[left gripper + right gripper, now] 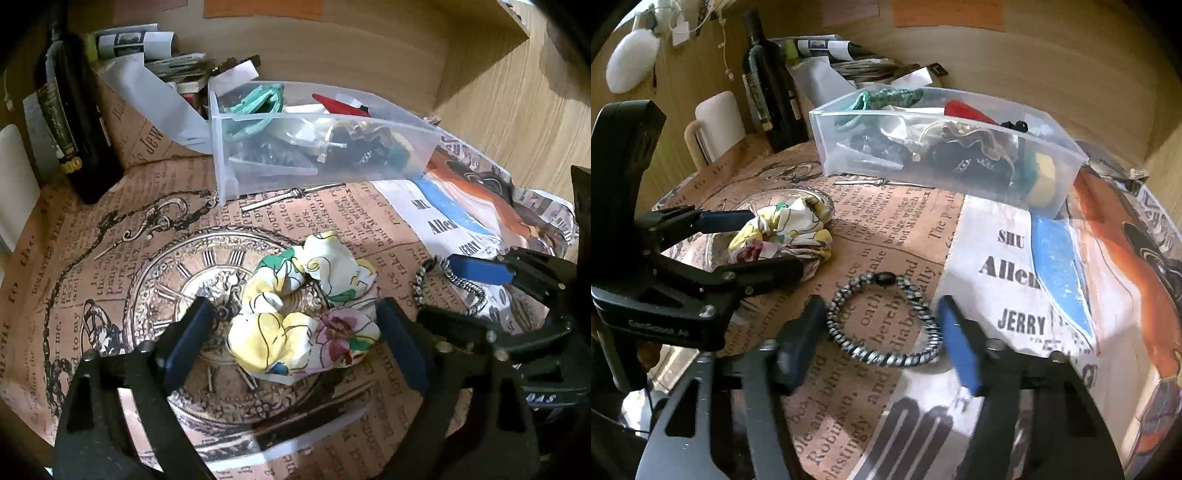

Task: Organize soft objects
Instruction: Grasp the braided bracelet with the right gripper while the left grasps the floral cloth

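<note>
While both pickups look pending, grasp step in hand | left hand-held gripper [291,332] spread wide, floral scrunchie [303,306] between its fingers on worktop [92,258], nearer than clear bin [317,147] | right hand-held gripper [879,343] wide around braided band [884,319], right of scrunchie | next: close, carry to bin.

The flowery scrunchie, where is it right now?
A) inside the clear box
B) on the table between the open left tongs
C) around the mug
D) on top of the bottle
B: the scrunchie lies on the printed paper, between the two spread fingers of the left tongs; the clear box stands farther back.
</note>
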### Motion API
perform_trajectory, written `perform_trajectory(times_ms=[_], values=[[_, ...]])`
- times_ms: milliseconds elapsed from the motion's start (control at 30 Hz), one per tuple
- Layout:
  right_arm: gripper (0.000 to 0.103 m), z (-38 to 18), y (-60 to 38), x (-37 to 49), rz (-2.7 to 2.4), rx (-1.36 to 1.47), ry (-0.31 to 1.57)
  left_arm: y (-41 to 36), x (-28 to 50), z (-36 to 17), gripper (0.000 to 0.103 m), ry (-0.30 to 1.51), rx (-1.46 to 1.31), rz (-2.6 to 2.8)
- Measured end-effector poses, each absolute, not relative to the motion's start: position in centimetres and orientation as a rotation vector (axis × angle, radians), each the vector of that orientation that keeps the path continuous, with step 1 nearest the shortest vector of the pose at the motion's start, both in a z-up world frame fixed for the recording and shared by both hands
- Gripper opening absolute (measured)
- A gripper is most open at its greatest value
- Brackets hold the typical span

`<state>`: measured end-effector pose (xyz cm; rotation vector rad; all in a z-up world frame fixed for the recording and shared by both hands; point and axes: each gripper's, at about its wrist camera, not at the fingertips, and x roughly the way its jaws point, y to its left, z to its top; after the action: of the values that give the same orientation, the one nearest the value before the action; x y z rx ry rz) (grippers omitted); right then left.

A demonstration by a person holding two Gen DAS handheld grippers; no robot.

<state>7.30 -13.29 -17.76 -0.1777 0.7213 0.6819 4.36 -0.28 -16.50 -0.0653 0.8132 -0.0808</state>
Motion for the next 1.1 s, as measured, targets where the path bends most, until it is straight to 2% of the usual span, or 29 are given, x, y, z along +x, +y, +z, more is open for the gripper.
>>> perform_trajectory(times_ms=[33, 100, 167, 233, 433, 633, 767, 900, 933, 967, 1033, 1100], values=[[0.048, -17.8, -13.5, 7.5, 0.683, -0.171, 0.722, -0.4, 4.3, -16.5, 0.075, 0.808, -0.060, -0.085], [0.037, -17.8, -13.9, 7.8, 0.676, -0.156, 0.724, -0.5, 4.4, -16.6, 0.068, 0.804, -0.057, -0.091], [0.033, -17.7, -14.3, 8.2, 0.681, -0.132, 0.731, -0.4, 4.5, -16.4, 0.058, 0.804, -0.057, -0.103], [0.032, -17.6, -14.7, 8.5, 0.675, -0.119, 0.729, -0.3, 4.6, -16.2, 0.042, 0.809, -0.064, -0.124], [0.032, -16.5, -15.4, 8.8, 0.662, -0.093, 0.687, 0.1, 5.1, -15.0, 0.037, 0.782, -0.077, -0.131], [0.032, -14.3, -16.2, 9.6, 0.638, -0.080, 0.609, 0.3, 5.8, -12.4, 0.036, 0.699, -0.094, -0.129], [0.032, -12.7, -16.6, 10.6, 0.625, -0.062, 0.558, -0.1, 6.6, -10.4, 0.028, 0.638, -0.091, -0.129], [0.032, -11.5, -17.1, 11.5, 0.615, -0.043, 0.521, 0.0, 7.5, -9.8, 0.028, 0.639, -0.092, -0.138], [0.033, -11.4, -17.2, 11.6, 0.613, -0.039, 0.517, 0.1, 7.5, -9.9, 0.031, 0.652, -0.092, -0.138], [0.033, -11.3, -17.3, 11.8, 0.611, -0.037, 0.515, 0.1, 7.7, -10.2, 0.035, 0.670, -0.093, -0.140], [0.033, -11.3, -17.5, 12.0, 0.606, -0.033, 0.515, 0.3, 7.8, -11.0, 0.059, 0.716, -0.102, -0.141], [0.033, -11.5, -17.7, 12.3, 0.604, -0.027, 0.522, 0.4, 7.6, -11.9, 0.064, 0.739, -0.100, -0.131]])
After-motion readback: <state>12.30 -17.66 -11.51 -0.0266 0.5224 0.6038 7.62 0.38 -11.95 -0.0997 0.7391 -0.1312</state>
